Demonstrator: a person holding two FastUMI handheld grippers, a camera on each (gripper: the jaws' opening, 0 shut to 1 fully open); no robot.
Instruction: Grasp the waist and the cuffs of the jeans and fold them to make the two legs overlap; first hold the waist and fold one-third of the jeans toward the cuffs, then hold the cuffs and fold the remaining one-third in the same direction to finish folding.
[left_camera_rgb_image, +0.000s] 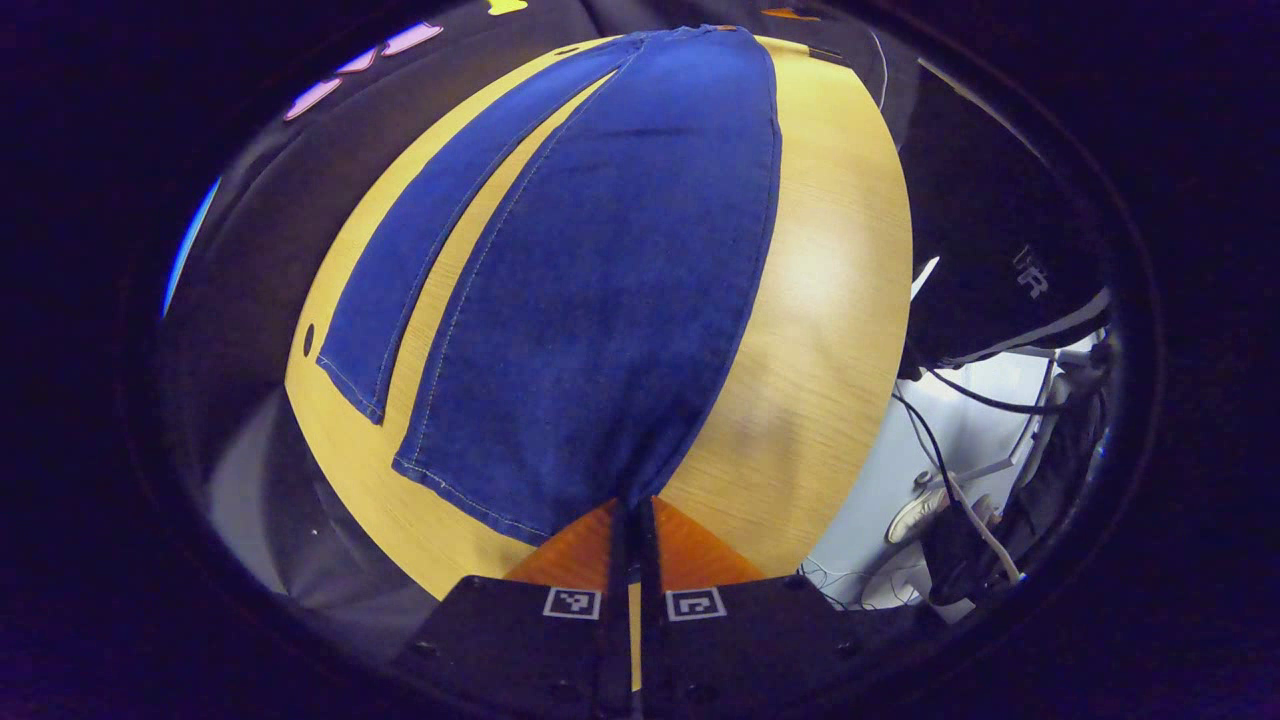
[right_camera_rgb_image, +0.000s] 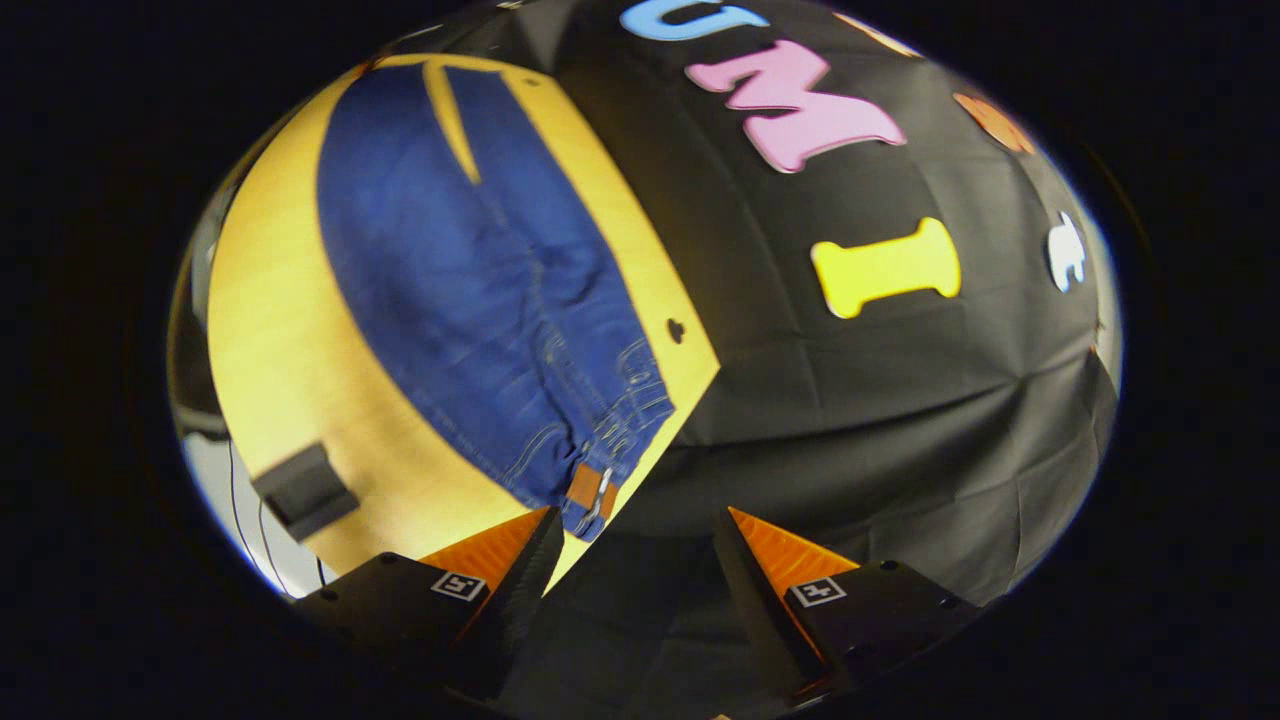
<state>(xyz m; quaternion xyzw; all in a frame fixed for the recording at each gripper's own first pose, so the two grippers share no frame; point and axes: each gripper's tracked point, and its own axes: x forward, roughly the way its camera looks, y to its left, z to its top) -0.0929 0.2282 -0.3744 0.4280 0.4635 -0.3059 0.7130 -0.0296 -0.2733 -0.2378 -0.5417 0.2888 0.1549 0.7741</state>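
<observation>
Left hand-held gripper (left_camera_rgb_image: 631, 515) pressed together on the hem corner of one cuff of the dark blue denim jeans (left_camera_rgb_image: 610, 290), both fingers pinching the cloth at the near edge. Right hand-held gripper (right_camera_rgb_image: 640, 540) spread wide, hovering just off the desk corner beside the waist, touching nothing.

Jeans laid flat along the light wooden desk (left_camera_rgb_image: 830, 330), legs apart in a narrow V with a strip of wood showing between them; held leg broad and smooth, pale stitching along hem and side seam; other leg lying flat and free, cuff near the desk's far side. Waist end (right_camera_rgb_image: 600, 470) at the desk corner, creased and puckered, with belt loops, seam stitching and a brown leather patch (right_camera_rgb_image: 585, 487).

Small dark round hole (right_camera_rgb_image: 676, 329) in the desk near the waist. Black clamp-like block (right_camera_rgb_image: 305, 490) on the desk edge. Black cloth wall (right_camera_rgb_image: 900, 420) behind, softly wrinkled. Cables (left_camera_rgb_image: 960, 480) trailing over a pale floor beyond the desk.
</observation>
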